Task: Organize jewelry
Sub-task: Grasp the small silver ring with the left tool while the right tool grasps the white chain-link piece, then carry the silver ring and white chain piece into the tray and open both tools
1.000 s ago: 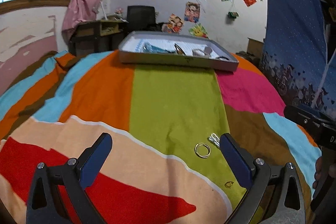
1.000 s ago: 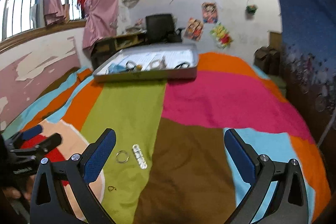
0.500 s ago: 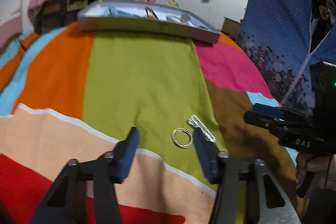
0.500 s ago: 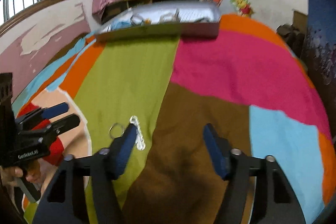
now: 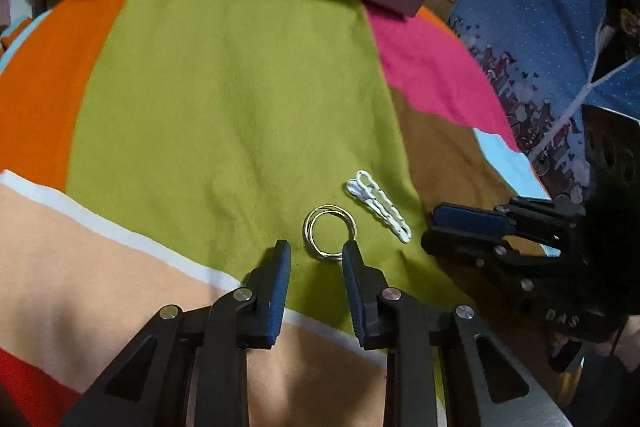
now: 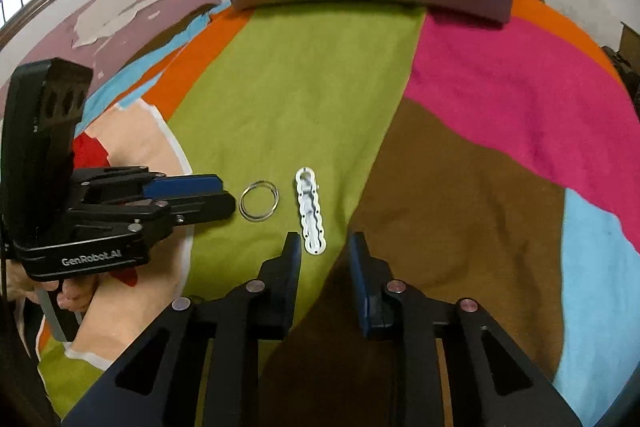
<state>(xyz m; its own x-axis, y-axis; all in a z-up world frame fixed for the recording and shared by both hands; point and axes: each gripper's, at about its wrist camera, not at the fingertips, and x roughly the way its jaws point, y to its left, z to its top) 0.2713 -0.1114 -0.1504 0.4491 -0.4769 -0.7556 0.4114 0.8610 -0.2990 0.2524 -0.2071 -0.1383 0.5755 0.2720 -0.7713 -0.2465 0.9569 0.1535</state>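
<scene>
Both tools had dropped toward the bed, jaws closing narrow, empty: left tool [image 5: 314, 255] at the ring's [image 5: 329, 231] six o'clock, right tool [image 6: 324, 247] below the clip [image 6: 310, 213], lined up for pickups.

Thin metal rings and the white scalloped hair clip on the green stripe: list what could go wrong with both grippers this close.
1. The thin metal rings lie flat on soft blanket; the left gripper, whose jaws have just been closing and hold nothing, may pinch fabric or push them away.
2. The white scalloped hair clip sits beside the rings; the right gripper, also narrowing and empty, could nudge it into them.
3. The two grippers might collide.
</scene>
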